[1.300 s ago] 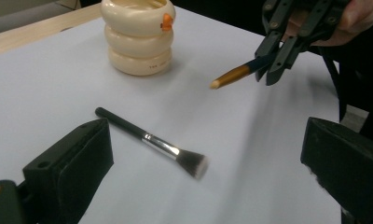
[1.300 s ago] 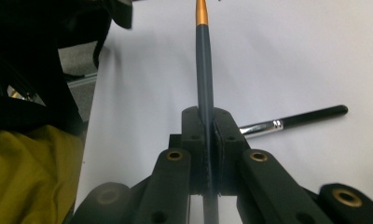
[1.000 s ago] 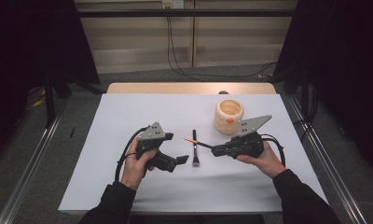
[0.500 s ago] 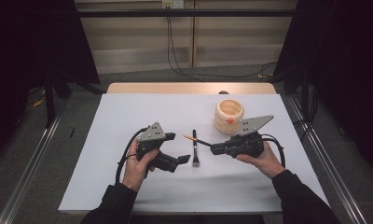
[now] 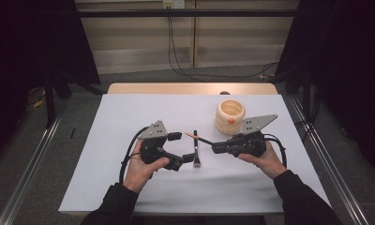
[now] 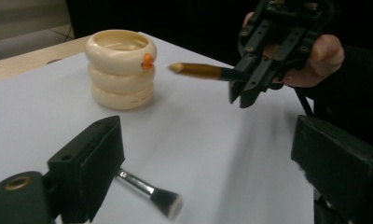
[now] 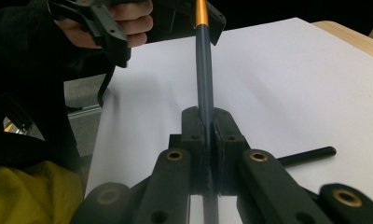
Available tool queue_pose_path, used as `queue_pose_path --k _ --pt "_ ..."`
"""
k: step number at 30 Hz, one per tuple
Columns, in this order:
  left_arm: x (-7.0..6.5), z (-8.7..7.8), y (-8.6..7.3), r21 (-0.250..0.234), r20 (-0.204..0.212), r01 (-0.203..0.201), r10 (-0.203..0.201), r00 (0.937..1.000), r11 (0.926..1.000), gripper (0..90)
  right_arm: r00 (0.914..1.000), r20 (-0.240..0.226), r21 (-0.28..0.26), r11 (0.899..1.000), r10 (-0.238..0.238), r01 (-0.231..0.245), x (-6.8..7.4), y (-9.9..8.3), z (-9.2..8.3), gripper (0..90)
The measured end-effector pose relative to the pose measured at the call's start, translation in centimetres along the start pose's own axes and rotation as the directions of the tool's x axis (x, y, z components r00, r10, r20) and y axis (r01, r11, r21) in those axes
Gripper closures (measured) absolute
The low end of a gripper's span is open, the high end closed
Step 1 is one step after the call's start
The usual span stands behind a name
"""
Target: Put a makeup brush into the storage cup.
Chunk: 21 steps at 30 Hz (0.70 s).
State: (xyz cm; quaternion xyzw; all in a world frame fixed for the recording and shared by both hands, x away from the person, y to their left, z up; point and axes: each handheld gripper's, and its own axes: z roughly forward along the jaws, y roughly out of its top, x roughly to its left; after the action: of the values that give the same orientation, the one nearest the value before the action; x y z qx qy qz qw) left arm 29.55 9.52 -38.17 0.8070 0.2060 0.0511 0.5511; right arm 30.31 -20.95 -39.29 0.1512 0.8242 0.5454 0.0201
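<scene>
The right gripper clamps a gold-tipped pencil, raised just beside the cream ringed holder; the left gripper, jaws wide and just closing a little, straddles the makeup brush lying nearby, probably untouched; next, a handover or pickup.

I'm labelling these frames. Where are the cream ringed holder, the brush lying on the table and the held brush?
Cream ringed holder [image 6: 121, 70]: left gripper view, its middle ring.
Brush lying on the table [image 6: 168, 202]: left gripper view, its bristle head.
Held brush [image 7: 204, 79]: right gripper view, its dark handle.
</scene>
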Motion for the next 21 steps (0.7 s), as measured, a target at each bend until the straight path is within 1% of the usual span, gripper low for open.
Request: queue_pose_path --k 1,2,3,4,5,6,7,8,9,10,11,12,13,14,16,17,18,19,20,21 --pt "-0.24 0.09 0.1 -0.01 -0.007 -0.005 0.005 1.0 0.9999 13.7 1.0 0.001 -0.001 1.0 -0.001 0.001 0.0 0.0 -0.03 85.2" --pt "-0.37 0.15 0.21 -0.01 0.004 -0.011 0.011 0.9999 0.9999 13.2 1.0 -0.001 -0.002 1.0 0.0 0.0 0.0 0.02 -0.04 85.3" --pt "-0.52 0.23 0.31 -0.007 0.004 -0.011 0.011 0.9999 0.9999 13.8 1.0 -0.001 -0.005 1.0 0.0 0.0 0.01 0.03 -0.02 85.3" --pt "-0.64 0.34 0.35 -0.01 0.014 -0.017 0.017 0.9998 0.9998 14.5 1.0 0.0 -0.006 1.0 0.0 0.0 0.02 0.04 -0.04 85.3" --pt "-0.79 0.38 0.37 -0.013 0.012 -0.021 0.021 0.9997 0.9997 15.1 1.0 -0.002 -0.009 1.0 0.0 0.0 0.02 0.05 -0.04 85.3" --pt "-0.93 0.4 0.36 -0.022 0.003 -0.028 0.028 0.9996 0.9994 17.7 1.0 -0.002 -0.009 1.0 -0.001 0.001 0.03 0.07 -0.04 85.3" --pt "-1.03 0.45 0.36 -0.032 0.003 -0.037 0.037 0.9993 0.9988 20.0 1.0 -0.004 -0.009 1.0 0.0 0.0 0.06 0.08 -0.03 85.3" --pt "-1.19 0.36 0.37 -0.034 -0.018 -0.048 0.048 0.9987 0.9983 22.5 1.0 -0.004 -0.009 1.0 -0.001 0.001 0.07 0.08 -0.02 85.3" --pt "-1.21 0.35 0.38 -0.039 -0.018 -0.048 0.048 0.9987 0.9981 28.4 1.0 -0.008 -0.012 1.0 -0.003 0.003 0.07 0.08 0.03 85.2" --pt "-1.11 0.35 0.4 -0.041 -0.016 -0.026 0.025 0.9995 0.9988 32.1 1.0 -0.009 -0.009 1.0 -0.002 0.002 0.11 0.1 0.05 85.2" --pt "-0.94 0.28 0.39 -0.06 -0.023 -0.004 0.002 0.9997 0.9982 33.1 1.0 -0.008 -0.009 1.0 -0.003 0.003 0.19 0.12 0.08 85.3" --pt "-0.75 0.19 0.42 -0.069 -0.015 0.009 -0.01 0.9998 0.9976 37.0 0.9999 -0.011 -0.011 1.0 -0.003 0.003 0.23 0.15 0.13 85.3" --pt "-0.61 0.15 0.47 -0.074 -0.013 0.011 -0.012 0.9998 0.9972 41.8 0.9999 -0.014 -0.012 1.0 -0.009 0.009 0.24 0.19 0.2 85.3" --pt "-0.6 0.12 0.5 -0.076 -0.014 0.016 -0.017 0.9998 0.997 42.5 0.9999 -0.013 -0.011 1.0 -0.01 0.01 0.31 0.24 0.23 85.3" --pt "-0.62 0.13 0.53 -0.091 0.004 0.029 -0.029 0.9996 0.9954 47.0 0.9997 -0.019 -0.015 1.0 -0.013 0.013 0.35 0.28 0.31 85.3" --pt "-0.65 0.12 0.57 -0.091 -0.006 0.023 -0.024 0.9997 0.9956 50.4 0.9997 -0.019 -0.014 1.0 -0.012 0.011 0.36 0.3 0.34 85.3" --pt "-0.66 0.16 0.6 -0.097 -0.006 0.027 -0.028 0.9996 0.9949 52.7 0.9997 -0.021 -0.015 1.0 -0.012 0.011 0.35 0.31 0.36 85.3" --pt "-0.64 0.19 0.64 -0.093 0.004 0.035 -0.035 0.9994 0.995 54.6 0.9997 -0.022 -0.017 1.0 -0.012 0.012 0.35 0.3 0.39 85.3" --pt "-0.7 0.23 0.67 -0.102 -0.005 0.042 -0.043 0.9991 0.9938 56.1 0.9997 -0.022 -0.017 1.0 -0.011 0.011 0.35 0.29 0.42 85.2" --pt "-0.67 0.28 0.72 -0.109 -0.004 0.04 -0.04 0.9992 0.9933 56.5 0.9996 -0.021 -0.014 1.0 -0.018 0.018 0.34 0.27 0.47 85.3"
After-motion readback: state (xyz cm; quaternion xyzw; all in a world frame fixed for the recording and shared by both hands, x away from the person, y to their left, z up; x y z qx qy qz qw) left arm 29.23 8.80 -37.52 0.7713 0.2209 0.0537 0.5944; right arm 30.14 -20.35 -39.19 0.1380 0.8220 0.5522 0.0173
